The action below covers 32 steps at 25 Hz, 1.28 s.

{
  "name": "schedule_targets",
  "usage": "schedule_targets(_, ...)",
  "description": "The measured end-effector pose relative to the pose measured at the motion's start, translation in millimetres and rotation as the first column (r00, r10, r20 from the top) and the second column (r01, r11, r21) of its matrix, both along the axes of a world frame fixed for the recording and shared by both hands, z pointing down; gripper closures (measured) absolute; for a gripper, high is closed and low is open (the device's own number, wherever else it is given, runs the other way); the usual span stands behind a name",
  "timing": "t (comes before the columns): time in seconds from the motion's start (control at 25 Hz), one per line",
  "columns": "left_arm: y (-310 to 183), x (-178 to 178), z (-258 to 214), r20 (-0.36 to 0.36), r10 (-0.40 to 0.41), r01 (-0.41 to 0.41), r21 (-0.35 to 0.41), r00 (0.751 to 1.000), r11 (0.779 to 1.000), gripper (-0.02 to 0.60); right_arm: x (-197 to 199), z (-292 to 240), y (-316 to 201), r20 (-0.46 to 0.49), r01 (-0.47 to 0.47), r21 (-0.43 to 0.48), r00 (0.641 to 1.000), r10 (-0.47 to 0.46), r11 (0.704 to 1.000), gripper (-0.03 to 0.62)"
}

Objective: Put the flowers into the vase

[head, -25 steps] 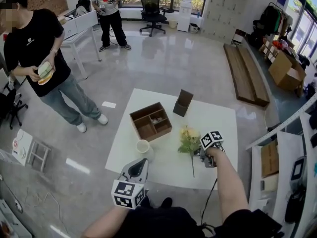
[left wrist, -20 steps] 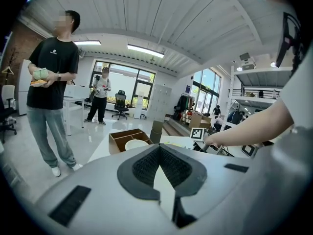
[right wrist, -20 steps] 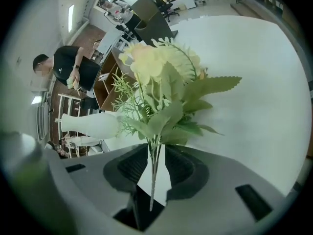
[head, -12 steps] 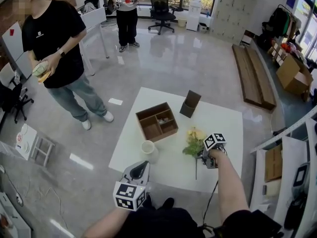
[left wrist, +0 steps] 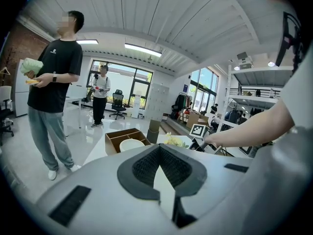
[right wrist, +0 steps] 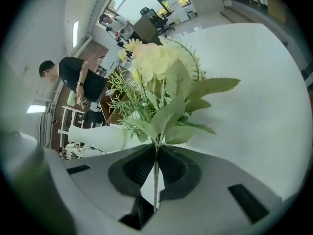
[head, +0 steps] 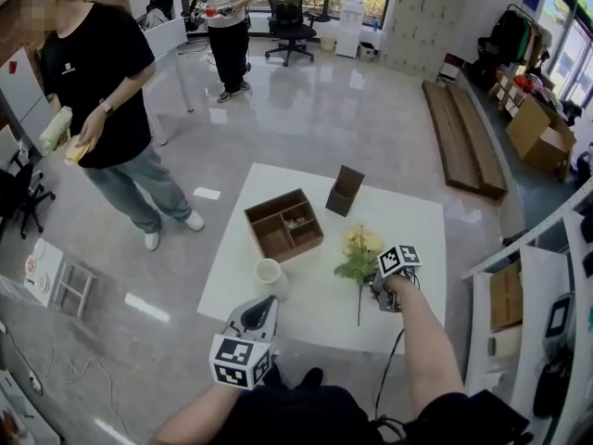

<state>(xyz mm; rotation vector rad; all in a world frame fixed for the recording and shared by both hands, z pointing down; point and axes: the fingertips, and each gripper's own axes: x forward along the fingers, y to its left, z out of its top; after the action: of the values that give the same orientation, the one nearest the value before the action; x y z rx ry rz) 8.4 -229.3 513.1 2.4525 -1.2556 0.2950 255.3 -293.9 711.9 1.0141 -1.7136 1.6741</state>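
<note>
Right gripper [right wrist: 155,150] jaws just closing, clamped on flowers [right wrist: 157,72] stem; head view hides that grip.

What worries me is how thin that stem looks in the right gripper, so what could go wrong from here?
1. The right gripper, its jaws just closing, pinches only the thin stem; the leafy flowers could swivel or slip when lifted.
2. The vase stands unheld near the table edge, the left gripper apart from it; a leaf catching its rim might tip it.
</note>
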Motion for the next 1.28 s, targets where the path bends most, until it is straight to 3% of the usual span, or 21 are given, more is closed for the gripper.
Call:
schedule_targets(0.16, 0, 4, -6, -0.01, 0.01, -0.009, 0.018, 1.0, 1.0, 0.575, -4, -40, -18, -0.015, -0.018, 0.218, 1.0, 0.022, 0.976, 0.566)
schedule_targets(0.24, -2, 5, -10, -0.017, 0.013, -0.012, 0.027, 1.0, 1.0, 0.575, -8, -73, -30, -0.024, -0.032, 0.377, 0.999, 0.045, 0.926, 0.566)
schedule_targets(0.28, -3, 6, -12, -0.021, 0.014, -0.014, 0.031, 1.0, 0.999, 0.575, -11, -92, -35, -0.024, -0.036, 0.463, 0.998, 0.054, 0.886, 0.566)
schedule_targets(0.36, -5, 8, -16, -0.024, 0.016, -0.015, 0.039, 1.0, 0.999, 0.575, -18, -133, -39, -0.021, -0.037, 0.623, 0.998, 0.064, 0.781, 0.566)
schedule_targets(0.44, -7, 9, -19, -0.027, 0.02, -0.018, 0.052, 0.999, 0.998, 0.575, -25, -175, -37, -0.033, -0.03, 0.755, 0.996, 0.084, 0.655, 0.566)
schedule_targets(0.6, -11, 11, -26, -0.042, 0.016, -0.013, 0.067, 0.999, 0.998, 0.575, -36, -248, -16, -0.1, 0.038, 0.934, 0.983, 0.156, 0.355, 0.566)
schedule_targets(0.64, -12, 12, -27, -0.044, 0.016, -0.012, 0.069, 0.999, 0.998, 0.575, -38, -259, -8, -0.11, 0.054, 0.954, 0.978, 0.175, 0.294, 0.566)
schedule_targets(0.68, -12, 12, -28, -0.046, 0.017, -0.013, 0.072, 0.999, 0.997, 0.575, -40, -267, -1, -0.115, 0.064, 0.966, 0.974, 0.194, 0.251, 0.566)
schedule_targets(0.72, -13, 13, -29, -0.046, 0.019, -0.015, 0.076, 0.999, 0.997, 0.575, -41, -270, 5, -0.116, 0.068, 0.972, 0.971, 0.208, 0.226, 0.566)
schedule_targets(0.8, -14, 15, -30, -0.048, 0.022, -0.018, 0.082, 0.999, 0.997, 0.575, -42, -269, 14, -0.112, 0.063, 0.973, 0.97, 0.216, 0.221, 0.566)
schedule_targets(1.04, -11, 18, -31, -0.045, 0.011, -0.007, 0.088, 0.999, 0.996, 0.575, -35, -249, 21, -0.131, 0.073, 0.958, 0.972, 0.193, 0.278, 0.566)
schedule_targets(1.28, -4, -1, -23, -0.036, -0.079, 0.081, 0.075, 0.996, 0.994, 0.575, -57, -251, 17, -0.098, 0.063, 0.964, 0.987, 0.124, 0.259, 0.566)
